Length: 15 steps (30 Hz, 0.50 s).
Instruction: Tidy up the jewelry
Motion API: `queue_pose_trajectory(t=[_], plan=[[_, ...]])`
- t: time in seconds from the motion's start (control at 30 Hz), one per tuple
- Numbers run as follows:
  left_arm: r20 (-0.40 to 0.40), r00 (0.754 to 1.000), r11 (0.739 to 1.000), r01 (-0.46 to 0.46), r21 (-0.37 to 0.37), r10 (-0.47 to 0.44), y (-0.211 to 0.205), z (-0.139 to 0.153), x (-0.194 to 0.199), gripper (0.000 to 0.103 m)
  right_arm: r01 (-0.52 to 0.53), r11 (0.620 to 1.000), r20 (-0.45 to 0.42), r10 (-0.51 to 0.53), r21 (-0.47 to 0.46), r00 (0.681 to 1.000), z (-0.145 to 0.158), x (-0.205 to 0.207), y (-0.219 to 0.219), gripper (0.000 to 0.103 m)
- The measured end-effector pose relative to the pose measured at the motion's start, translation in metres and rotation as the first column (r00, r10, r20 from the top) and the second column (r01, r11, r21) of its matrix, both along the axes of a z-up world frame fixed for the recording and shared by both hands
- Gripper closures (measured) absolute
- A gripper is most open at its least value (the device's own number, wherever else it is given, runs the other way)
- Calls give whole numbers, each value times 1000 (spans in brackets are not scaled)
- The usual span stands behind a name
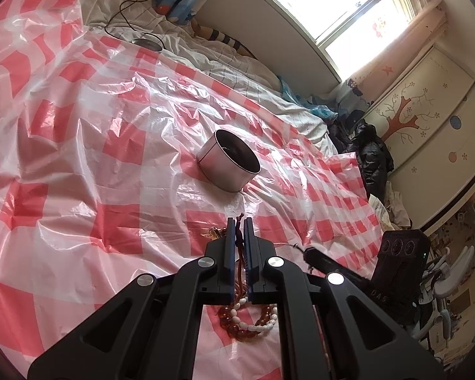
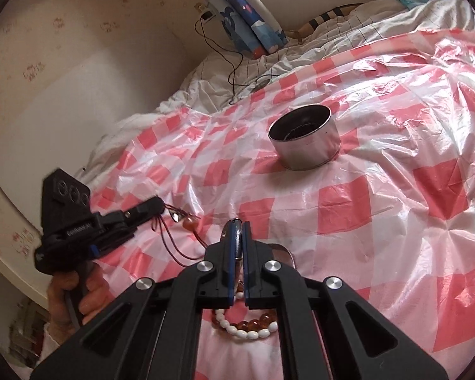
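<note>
While both black two-finger grippers are clamped on something, a snag looks the likeliest trouble: the left gripper (image 1: 239,221) pinches a dark red cord (image 2: 174,237) with an amber bead, and that cord trails toward the right gripper (image 2: 236,224), which is closed on a shiny silver ring-like piece (image 2: 237,237) (its shape is partly hidden by the fingers). Beneath them lie amber and white bead bracelets (image 2: 247,329), half covered by the tools. Farther off, well apart, stands the open round metal tin (image 2: 304,139) on slippery red-checked plastic sheeting (image 2: 395,221); its contents are too dark to identify.
</note>
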<state>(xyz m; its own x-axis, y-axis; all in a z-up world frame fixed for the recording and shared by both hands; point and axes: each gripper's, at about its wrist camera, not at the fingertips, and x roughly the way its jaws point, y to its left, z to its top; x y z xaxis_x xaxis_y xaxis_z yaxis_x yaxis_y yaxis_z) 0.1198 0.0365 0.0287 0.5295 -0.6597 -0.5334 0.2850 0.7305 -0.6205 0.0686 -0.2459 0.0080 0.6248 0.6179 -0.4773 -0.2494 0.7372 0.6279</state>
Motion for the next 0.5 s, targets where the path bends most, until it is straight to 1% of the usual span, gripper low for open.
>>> queue_pose_trajectory(t=[0.03, 0.07, 0.17, 0.3, 0.33, 0.43, 0.5], plan=[[0, 1000, 1000, 1, 1, -1, -1, 0, 0, 99, 17, 999, 0, -17, 33, 1000, 1, 0, -7, 98], [0, 1000, 1000, 1, 0, -1, -1, 0, 0, 99, 39, 998, -1, -39, 42, 999, 2, 1, -13, 98], [0, 1000, 1000, 3, -1, -3, -2, 0, -1, 99, 97, 995, -18, -97, 35, 995, 1, 3, -26, 98], [-1, 1000, 1000, 8, -2, -8, -6, 0, -1, 99, 128, 991, -44, -127, 31, 991, -3, 4, -33, 99], [0, 1000, 1000, 10, -1, -10, -6, 0, -1, 99, 128, 991, -47, -126, 26, 991, -4, 5, -33, 103], [-1, 1000, 1000, 14, -1, -14, -8, -1, -1, 99, 140, 990, -49, -141, -18, 989, -4, 5, -31, 103], [-3, 1000, 1000, 15, -2, -15, -9, -2, 0, 99, 161, 982, -72, -168, -96, 983, -8, 8, -30, 103]])
